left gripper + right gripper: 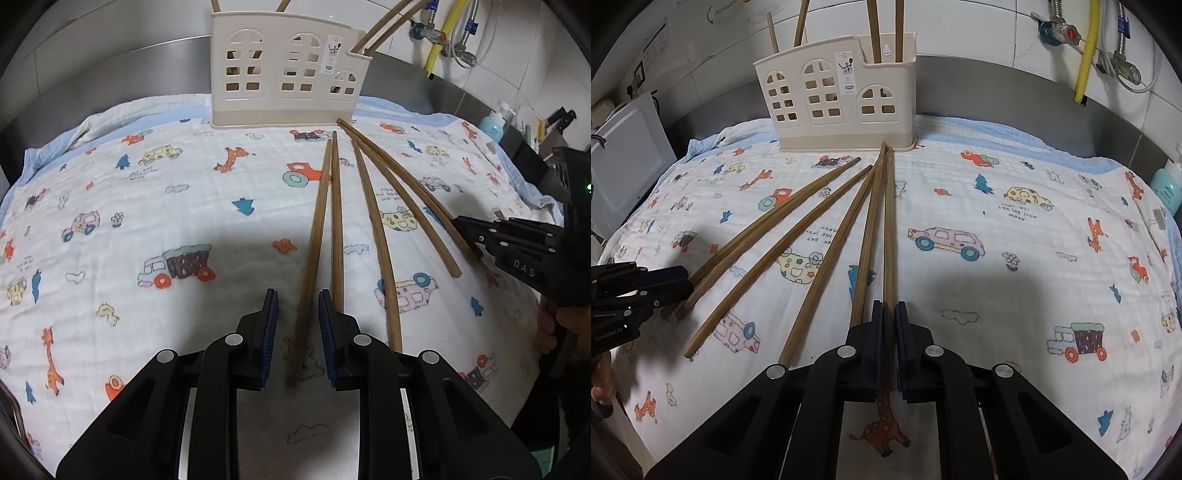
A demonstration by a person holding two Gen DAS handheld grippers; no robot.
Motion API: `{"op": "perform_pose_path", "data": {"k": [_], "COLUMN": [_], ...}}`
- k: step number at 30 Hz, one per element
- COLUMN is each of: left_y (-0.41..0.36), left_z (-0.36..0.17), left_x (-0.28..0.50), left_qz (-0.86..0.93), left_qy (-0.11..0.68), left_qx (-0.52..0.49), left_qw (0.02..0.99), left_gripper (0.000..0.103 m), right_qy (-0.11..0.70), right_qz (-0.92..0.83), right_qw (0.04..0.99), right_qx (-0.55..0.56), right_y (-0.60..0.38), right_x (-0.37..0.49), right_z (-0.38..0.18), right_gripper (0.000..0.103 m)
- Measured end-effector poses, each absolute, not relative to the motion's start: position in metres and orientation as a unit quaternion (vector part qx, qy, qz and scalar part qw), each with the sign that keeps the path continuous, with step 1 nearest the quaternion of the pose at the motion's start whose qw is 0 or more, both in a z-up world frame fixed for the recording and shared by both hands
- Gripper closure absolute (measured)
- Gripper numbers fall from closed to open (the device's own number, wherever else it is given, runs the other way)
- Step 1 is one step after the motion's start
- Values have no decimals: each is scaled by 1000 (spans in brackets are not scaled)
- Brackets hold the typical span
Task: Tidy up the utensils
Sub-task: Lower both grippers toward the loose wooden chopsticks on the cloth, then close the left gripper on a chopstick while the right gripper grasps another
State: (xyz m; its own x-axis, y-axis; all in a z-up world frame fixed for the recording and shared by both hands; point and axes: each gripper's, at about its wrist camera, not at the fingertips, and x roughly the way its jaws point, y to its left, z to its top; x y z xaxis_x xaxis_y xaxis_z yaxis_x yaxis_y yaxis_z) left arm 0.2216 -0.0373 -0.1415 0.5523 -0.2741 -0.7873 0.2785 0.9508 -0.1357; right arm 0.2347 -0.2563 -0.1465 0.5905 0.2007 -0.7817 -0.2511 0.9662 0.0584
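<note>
- On the printed cloth, five wooden chopsticks lie fanned out. Their far tips bunch together near the foot of the cream house-shaped holder, and their near ends spread toward the two grippers.
- Right gripper: its jaws are pressed together on the rightmost chopstick, pinching it near its butt end. The stick's long axis runs straight ahead from the gripper, with its tip just short of the holder's base.
- Left gripper: its jaws are spread, with the leftmost chopstick lying between the pads and neither pad visibly pressing on it. That stick also points away toward the holder, leaning slightly to the right.
- Holder: a single one stands upright at the far edge of the cloth, dead ahead of both grippers. Four chopsticks already stand in it.
- Judgement: only the right hand has a grip, so it looks readier to lift. The held stick must be tipped upright before it can drop into the holder's top opening.
</note>
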Motion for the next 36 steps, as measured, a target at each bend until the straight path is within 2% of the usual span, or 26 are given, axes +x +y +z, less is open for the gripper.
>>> {"op": "perform_pose_path", "data": {"k": [9,15,19,36], "left_y": [-48,-44,-41,-26], "left_z": [-142,-140,-135,-67], "left_x": [222,227,226,207], "left_qz": [-141,-134,-140,-171], "left_qy": [438,445,440,336], "left_qx": [28,20,10,-32], "left_qw": [887,885,887,925], "left_gripper": [82,94,96,97], "right_qy": [431,428,419,319], "right_qz": [126,124,124,135], "right_qw": [893,895,899,937], "right_qx": [-35,-30,-32,-40], "right_y": [-257,-257,-258,-254], "right_x": [234,233,228,205], "right_z": [-147,-145,-138,-44], "right_gripper": [96,96,96,96]}}
